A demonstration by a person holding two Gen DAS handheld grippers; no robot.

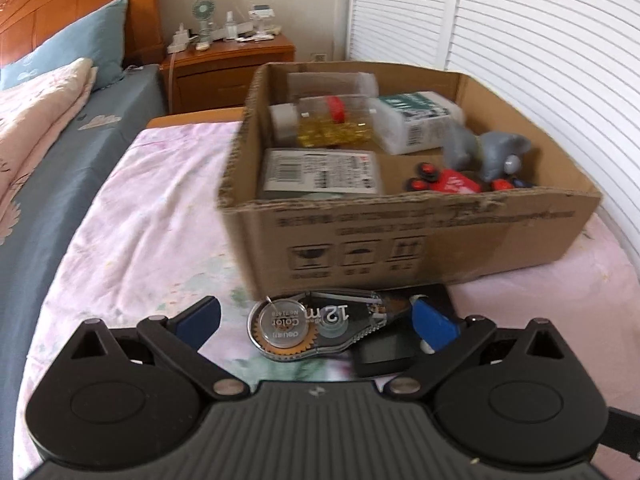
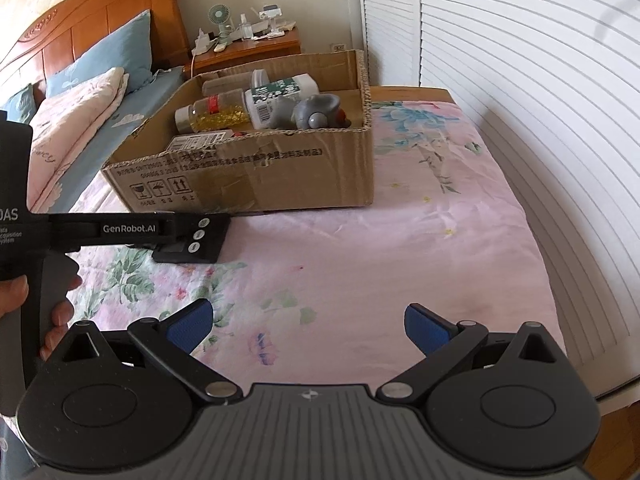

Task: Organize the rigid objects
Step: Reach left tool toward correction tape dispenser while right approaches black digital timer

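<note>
- Left wrist view: my left gripper point(image 1: 316, 320) has its fingers spread wide around the correction tape point(image 1: 312, 330), which lies on the bed point(image 1: 160, 216) just before the cardboard box point(image 1: 400, 236); nothing is gripped yet.
- The box already holds bottles, a packet, a grey toy point(image 1: 486, 152) and a red car point(image 1: 456, 182).
- I judge the job nearly finished: the tape and the black device point(image 1: 400, 344) under it remain.
- My right gripper point(image 2: 308, 328) is wide and empty.

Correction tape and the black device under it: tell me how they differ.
The correction tape is clear plastic, showing its gear and reel; the black device is opaque, with round buttons visible from the right wrist view. The tape is rounded and tapering; the device is flat and rectangular. The tape lies partly on the device. Both sit on the bedspread, outside the cardboard box.
</note>
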